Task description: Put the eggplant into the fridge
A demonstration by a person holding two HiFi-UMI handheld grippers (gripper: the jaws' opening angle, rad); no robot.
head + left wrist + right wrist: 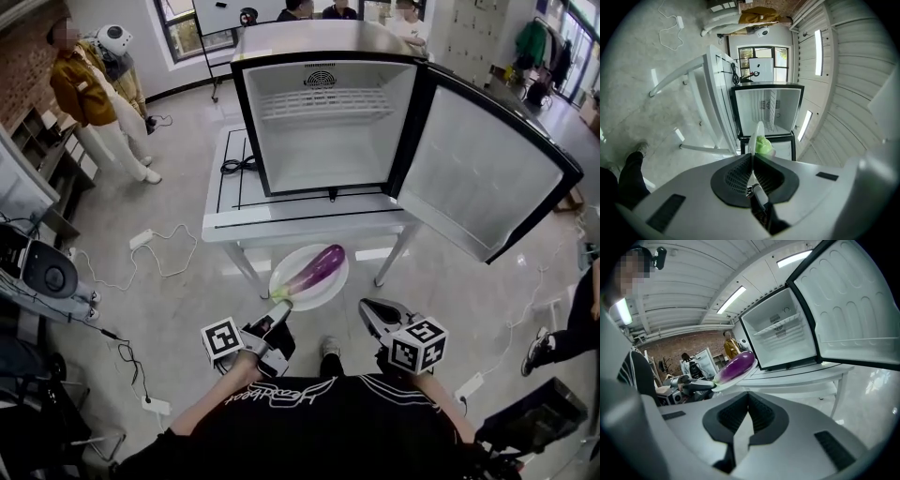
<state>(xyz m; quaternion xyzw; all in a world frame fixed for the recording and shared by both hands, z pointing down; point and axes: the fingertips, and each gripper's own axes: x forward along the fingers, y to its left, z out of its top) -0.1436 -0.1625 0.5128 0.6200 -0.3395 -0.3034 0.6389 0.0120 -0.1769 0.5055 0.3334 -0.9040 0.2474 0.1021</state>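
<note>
Left claw [275,317] is clamped on just the rim of the plate [330,289], eggplant [315,270] lying loose on it below the open fridge [328,122], right claw [375,314] pinched shut on nothing, so 1 small tilt probably rolls it off.

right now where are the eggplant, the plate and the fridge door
eggplant [321,263], head view, purple middle
plate [330,292], head view, bare white rim
fridge door [473,178], head view, inner panel
</note>
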